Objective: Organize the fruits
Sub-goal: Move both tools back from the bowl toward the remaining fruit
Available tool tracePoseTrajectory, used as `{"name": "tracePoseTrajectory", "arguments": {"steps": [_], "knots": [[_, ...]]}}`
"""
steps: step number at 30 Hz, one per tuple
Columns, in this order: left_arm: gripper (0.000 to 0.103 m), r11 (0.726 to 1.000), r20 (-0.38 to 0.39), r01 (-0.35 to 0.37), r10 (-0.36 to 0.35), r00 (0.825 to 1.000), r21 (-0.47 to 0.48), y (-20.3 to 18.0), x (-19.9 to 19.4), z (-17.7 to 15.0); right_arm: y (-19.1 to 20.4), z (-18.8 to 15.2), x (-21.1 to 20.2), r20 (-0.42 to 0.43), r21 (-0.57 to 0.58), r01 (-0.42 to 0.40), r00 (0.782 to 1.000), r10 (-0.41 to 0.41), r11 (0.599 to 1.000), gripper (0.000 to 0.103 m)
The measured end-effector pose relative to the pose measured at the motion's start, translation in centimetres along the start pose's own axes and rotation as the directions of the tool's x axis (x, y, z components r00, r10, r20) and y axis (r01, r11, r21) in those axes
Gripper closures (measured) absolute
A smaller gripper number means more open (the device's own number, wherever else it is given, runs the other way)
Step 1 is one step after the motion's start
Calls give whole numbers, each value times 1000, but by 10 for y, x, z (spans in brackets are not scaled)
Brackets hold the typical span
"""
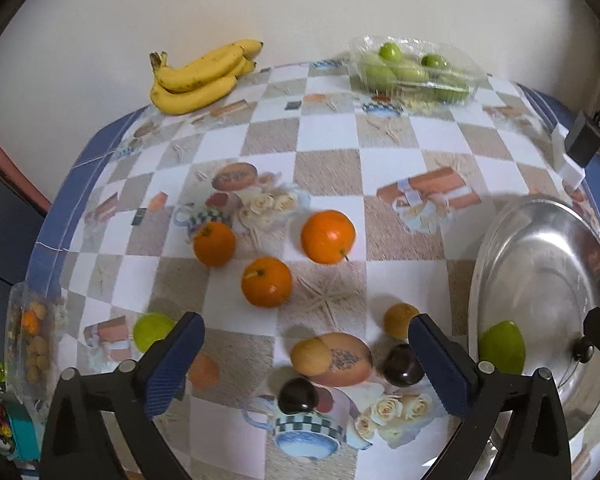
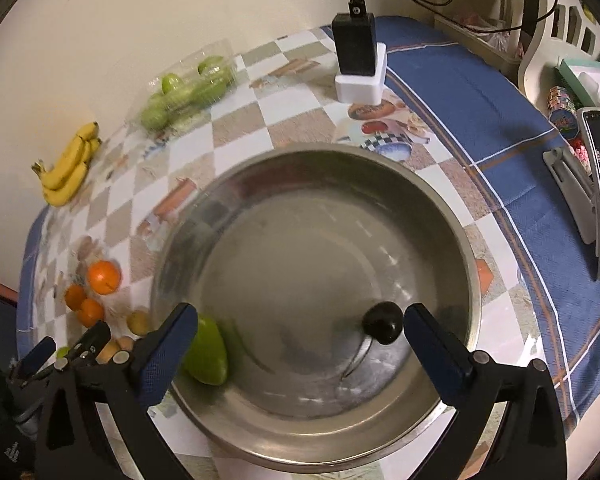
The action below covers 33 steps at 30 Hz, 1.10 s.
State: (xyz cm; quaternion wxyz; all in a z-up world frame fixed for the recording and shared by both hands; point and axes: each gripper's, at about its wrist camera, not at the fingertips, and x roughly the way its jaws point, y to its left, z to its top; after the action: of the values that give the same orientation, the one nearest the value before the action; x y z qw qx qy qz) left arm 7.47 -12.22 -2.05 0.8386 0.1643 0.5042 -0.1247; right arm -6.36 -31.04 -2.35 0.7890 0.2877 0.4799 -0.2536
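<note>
A table [image 1: 328, 168] under a checked, blue-bordered cloth stands against a cream wall [image 1: 300, 4]. The steel bowl [image 2: 452, 240] lies under the right gripper [image 2: 300, 322], whose fingers gape wide and hold nothing; a green fruit [image 2: 208, 356] rests inside it against the left finger [image 2: 168, 356], and a dark plum [image 2: 382, 322] sits just inside the right finger. Far ahead-left of them are bananas [image 2: 70, 172] and a clear box of green fruit [image 2: 188, 88]; a black device on a white stand [image 2: 358, 60] is straight ahead. The left gripper [image 1: 306, 354] also hovers wide open and empty. 3 oranges [image 1: 266, 282] lie ahead of its fingers; 2 plums [image 1: 298, 396] and 2 small brown fruits [image 1: 310, 356] lie between them, and a lime [image 1: 152, 330] touches the left finger's outer side.
</note>
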Motion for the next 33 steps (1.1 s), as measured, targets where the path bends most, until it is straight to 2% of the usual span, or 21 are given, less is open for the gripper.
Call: {"name": "tracePoseTrajectory", "arguments": {"steps": [7, 13, 22, 33], "knots": [[0, 999, 22, -39, 39, 999, -3, 24, -8, 2, 6, 0, -5, 3, 13, -14, 1000, 14, 1000, 1], [0, 998, 22, -59, 60, 998, -27, 60, -12, 1, 23, -3, -5, 5, -10, -49, 999, 49, 999, 1], [0, 988, 10, -69, 71, 997, -139, 126, -12, -5, 86, -16, -8, -6, -148, -122, 992, 123, 981, 1], [0, 961, 5, -55, 59, 998, -273, 182, -4, -15, 169, -52, 6, -53, -349, -170, 985, 161, 922, 1]]}}
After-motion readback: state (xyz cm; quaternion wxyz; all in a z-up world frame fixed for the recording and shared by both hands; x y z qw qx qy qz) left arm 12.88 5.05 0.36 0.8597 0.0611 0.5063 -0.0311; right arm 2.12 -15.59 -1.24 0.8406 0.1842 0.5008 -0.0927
